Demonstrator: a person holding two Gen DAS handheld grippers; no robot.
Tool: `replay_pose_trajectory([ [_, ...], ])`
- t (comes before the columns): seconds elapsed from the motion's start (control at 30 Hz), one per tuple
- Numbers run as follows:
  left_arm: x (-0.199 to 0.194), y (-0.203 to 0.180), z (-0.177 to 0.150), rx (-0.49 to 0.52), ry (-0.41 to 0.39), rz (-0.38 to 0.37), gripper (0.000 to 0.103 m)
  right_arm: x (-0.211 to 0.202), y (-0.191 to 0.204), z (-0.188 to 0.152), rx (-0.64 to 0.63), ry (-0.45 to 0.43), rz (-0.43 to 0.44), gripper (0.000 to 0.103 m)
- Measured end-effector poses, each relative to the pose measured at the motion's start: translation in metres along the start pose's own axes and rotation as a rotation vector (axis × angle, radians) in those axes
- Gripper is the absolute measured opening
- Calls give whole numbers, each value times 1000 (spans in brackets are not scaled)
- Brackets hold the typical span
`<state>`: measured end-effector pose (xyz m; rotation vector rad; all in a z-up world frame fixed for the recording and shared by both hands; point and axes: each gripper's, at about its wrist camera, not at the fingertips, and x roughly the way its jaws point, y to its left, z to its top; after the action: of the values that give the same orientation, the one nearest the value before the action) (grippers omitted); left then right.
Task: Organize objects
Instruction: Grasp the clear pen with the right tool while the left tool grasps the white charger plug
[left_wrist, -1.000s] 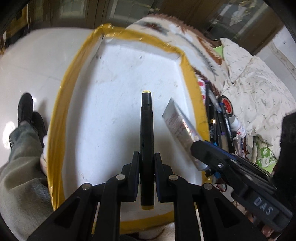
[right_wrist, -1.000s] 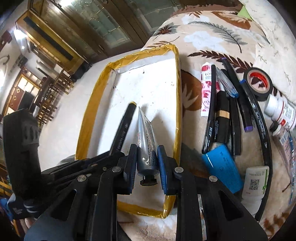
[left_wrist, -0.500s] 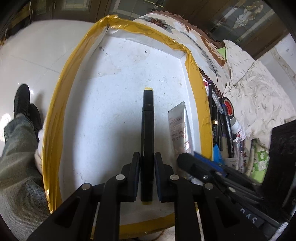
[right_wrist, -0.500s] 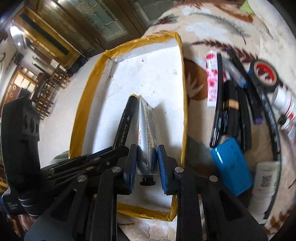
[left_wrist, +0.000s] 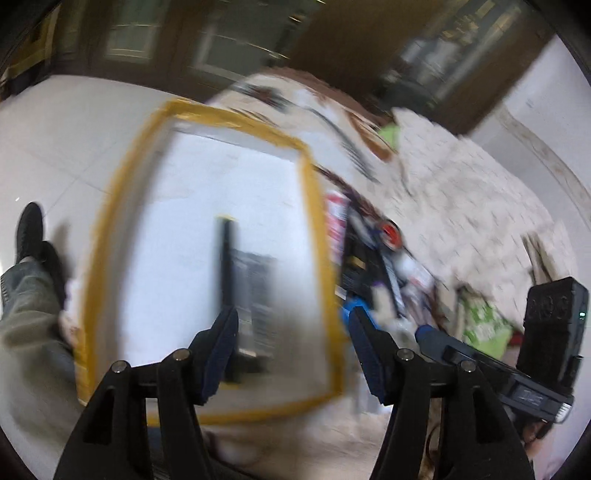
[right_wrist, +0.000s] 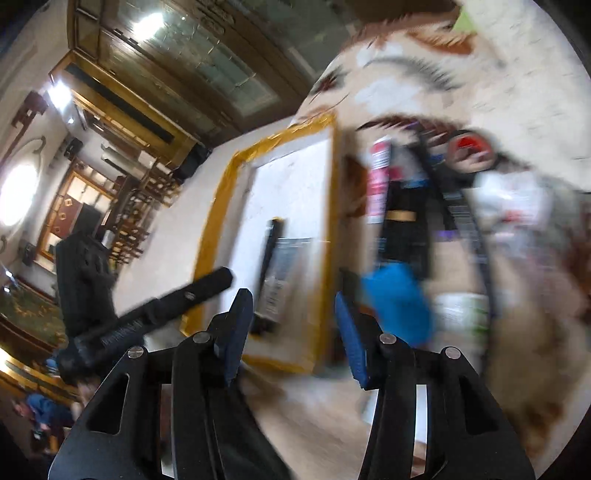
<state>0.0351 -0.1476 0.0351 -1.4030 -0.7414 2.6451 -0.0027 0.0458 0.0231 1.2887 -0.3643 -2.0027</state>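
Tongs on both sides stand spread and empty: left tongs (left_wrist: 291, 332), right tongs (right_wrist: 291, 314). Just ahead of them, inside the white yellow-taped tray (left_wrist: 314, 206), lie the slim black marker pen (left_wrist: 226, 258) and the flat silver squeeze tube (left_wrist: 255, 291), side by side. Marker: light, stiff, best pinched mid-barrel. Tube: soft, slippery. Beyond, the bed's clutter (right_wrist: 406, 221) is motion-blurred and unreadable.

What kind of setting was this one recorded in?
Probably a home living room: a leaf-patterned bedspread under the clutter, glass-fronted wooden cabinets behind, and a pale tiled floor beside the yellow-taped tray.
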Motion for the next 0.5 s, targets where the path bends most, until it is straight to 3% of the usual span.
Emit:
replay_pose_trajectory([
  [0.13, 24, -49, -20, 55, 113, -96, 63, -40, -44, -20, 26, -24, -120, 47],
  [0.27, 47, -82, -36, 138, 212, -102, 63, -68, -84, -36, 78, -47, -196, 47],
  [0.37, 53, -99, -44, 240, 222, -92, 63, -83, -107, -39, 91, -66, -255, 47],
  [0.5, 71, -128, -46, 396, 241, -117, 64, -84, -131, -35, 138, -83, -250, 47],
])
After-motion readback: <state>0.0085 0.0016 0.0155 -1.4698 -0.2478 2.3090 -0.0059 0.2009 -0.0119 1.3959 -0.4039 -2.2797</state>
